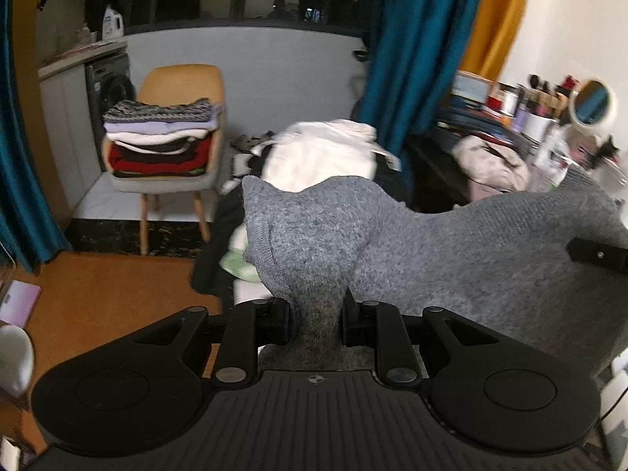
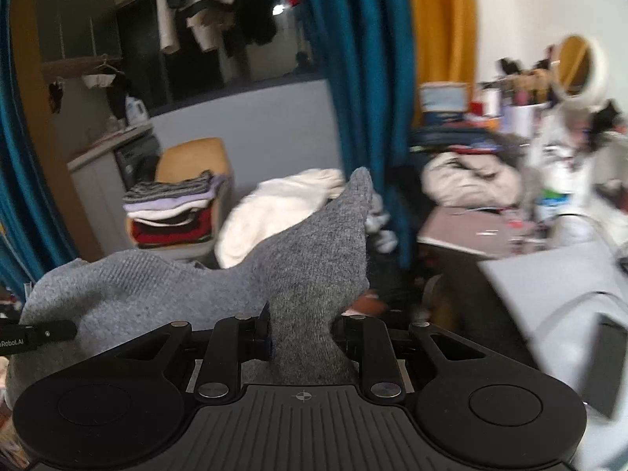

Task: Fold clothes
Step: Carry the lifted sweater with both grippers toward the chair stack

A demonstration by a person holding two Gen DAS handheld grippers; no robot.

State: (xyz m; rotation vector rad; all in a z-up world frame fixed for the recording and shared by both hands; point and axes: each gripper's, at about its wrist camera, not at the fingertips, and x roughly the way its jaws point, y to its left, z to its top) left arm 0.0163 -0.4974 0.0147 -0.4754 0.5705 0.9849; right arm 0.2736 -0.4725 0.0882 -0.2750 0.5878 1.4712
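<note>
Behind your grippers, folded clothes (image 1: 161, 137) are sitting stacked on the chair (image 1: 180, 82) while you are holding a grey knit sweater (image 1: 451, 243) aloft, left gripper (image 1: 316, 325) and right gripper (image 2: 300, 337) both clamping it, unfolded garments (image 1: 322, 153) waiting beside that chair.

Chair (image 1: 184, 82) — stacked folded clothes (image 1: 161, 137)

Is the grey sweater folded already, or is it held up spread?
Held up, not folded: the grey sweater hangs stretched between the left gripper and the right gripper, each shut on a bunch of it.
</note>
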